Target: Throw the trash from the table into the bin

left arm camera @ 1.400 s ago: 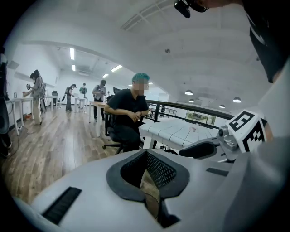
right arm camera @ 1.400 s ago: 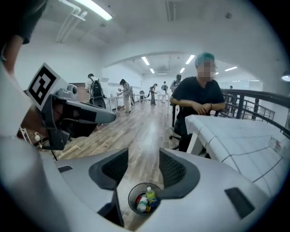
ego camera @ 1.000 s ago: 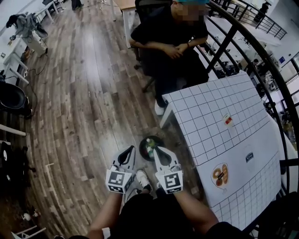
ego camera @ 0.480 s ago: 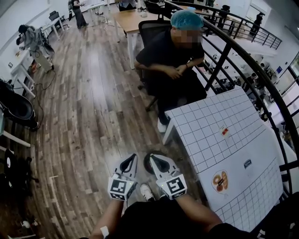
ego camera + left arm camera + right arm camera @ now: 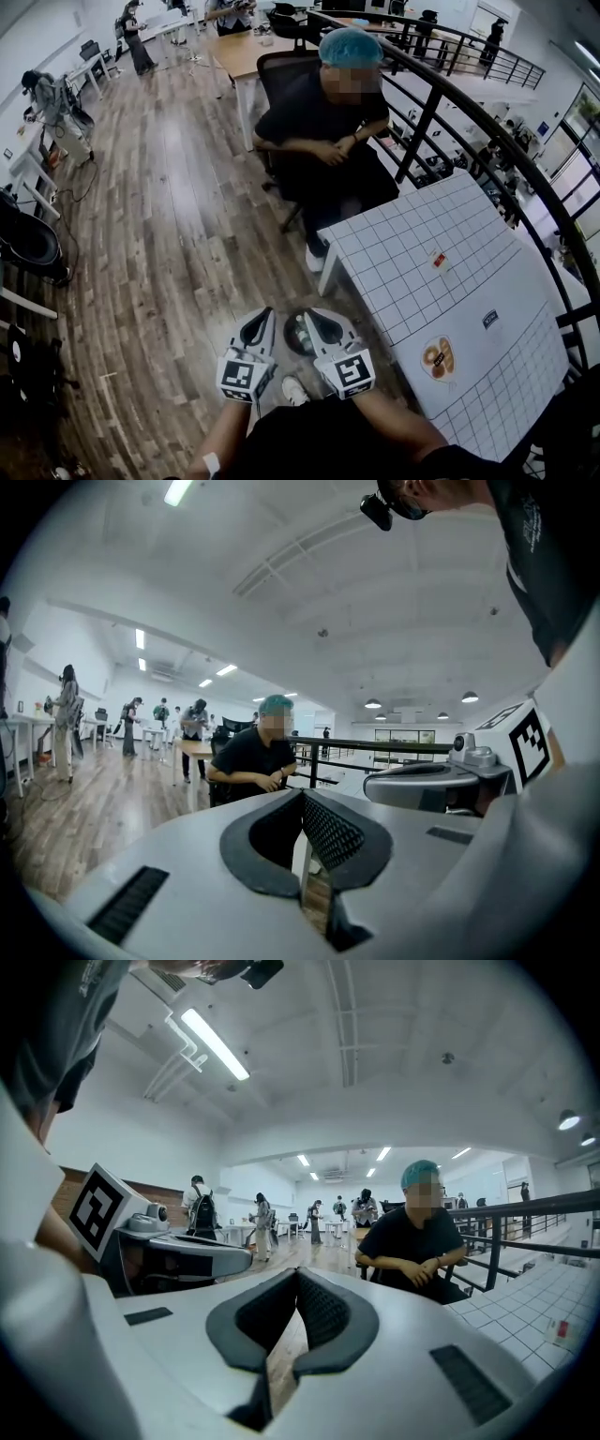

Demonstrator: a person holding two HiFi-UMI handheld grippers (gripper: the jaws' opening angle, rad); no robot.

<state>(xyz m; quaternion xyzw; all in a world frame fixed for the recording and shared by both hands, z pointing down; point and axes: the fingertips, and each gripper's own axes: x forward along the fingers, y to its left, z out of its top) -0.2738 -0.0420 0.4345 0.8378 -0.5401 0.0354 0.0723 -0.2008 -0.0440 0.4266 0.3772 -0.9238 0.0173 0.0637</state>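
Two claws are held side by side over the wooden floor. The left gripper (image 5: 263, 317) and the right gripper (image 5: 312, 317) each have their jaws pressed together with nothing between them. One dark round bin (image 5: 289, 339) sits on the floor between their tips, with something green inside. At 3 o'clock from the bin stands one white gridded table (image 5: 403, 244). It carries three pieces of trash: a red-and-white wrapper (image 5: 438, 261), a small blue-marked packet (image 5: 490, 319) and a round orange snack pack (image 5: 436, 357). One seated person (image 5: 323, 122) in a teal cap is at 12 o'clock.
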